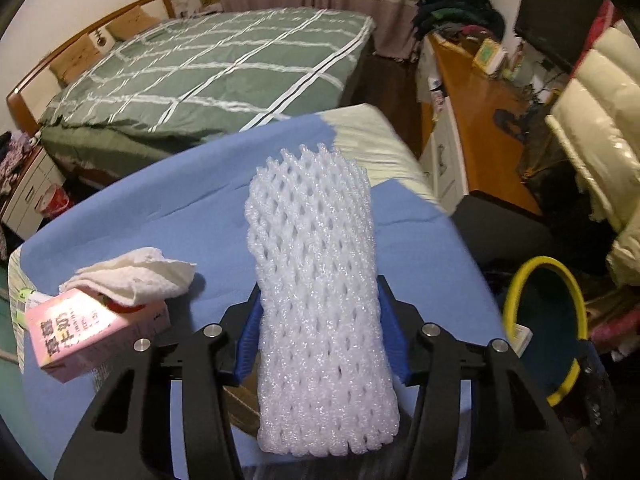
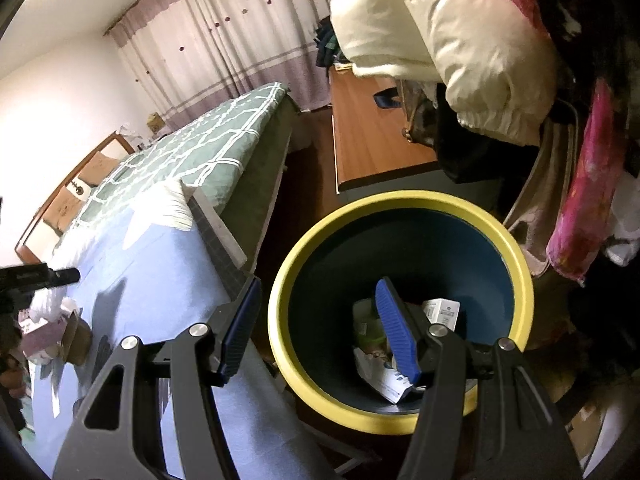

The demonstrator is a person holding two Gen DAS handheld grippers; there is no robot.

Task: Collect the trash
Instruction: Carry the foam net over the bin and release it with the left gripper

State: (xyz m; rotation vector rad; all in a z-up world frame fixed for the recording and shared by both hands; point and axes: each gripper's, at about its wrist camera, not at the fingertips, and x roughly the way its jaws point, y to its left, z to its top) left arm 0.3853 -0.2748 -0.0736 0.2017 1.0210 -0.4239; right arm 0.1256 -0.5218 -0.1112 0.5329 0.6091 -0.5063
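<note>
Two grippers are showing, one in each wrist view. In the left wrist view, the left gripper [image 1: 320, 332] is clamping a white foam net [image 1: 316, 300] between its blue pads [image 1: 390, 332], which are pressing into the net's sides. The net is standing upright in the grip, rising above the blue surface [image 1: 160, 208]. To the near left on that surface, a pink carton [image 1: 86, 340] is lying on its side, and a crumpled white tissue [image 1: 136, 276] is resting on top of it. At the far right of this view, a bin [image 1: 516, 280] with a yellow rim is sitting on the floor, just past the surface's edge. Far behind, a bed [image 1: 208, 68] with a green checked cover is filling the upper left.

In the right wrist view, the right gripper [image 2: 320, 330] is standing open with nothing between its pads. Its right pad is hanging over the bin's mouth [image 2: 400, 200] and its left pad is hanging over the edge of the surface [image 2: 160, 280]. Inside the dark blue bin, several pieces of trash are lying at the bottom, among them a small white box [image 2: 444, 312] and a torn white wrapper [image 2: 384, 380]. At the far left, the black tip of the left gripper [image 2: 60, 276] is showing above the surface, with the carton [image 2: 36, 328] blurred below it.
</note>
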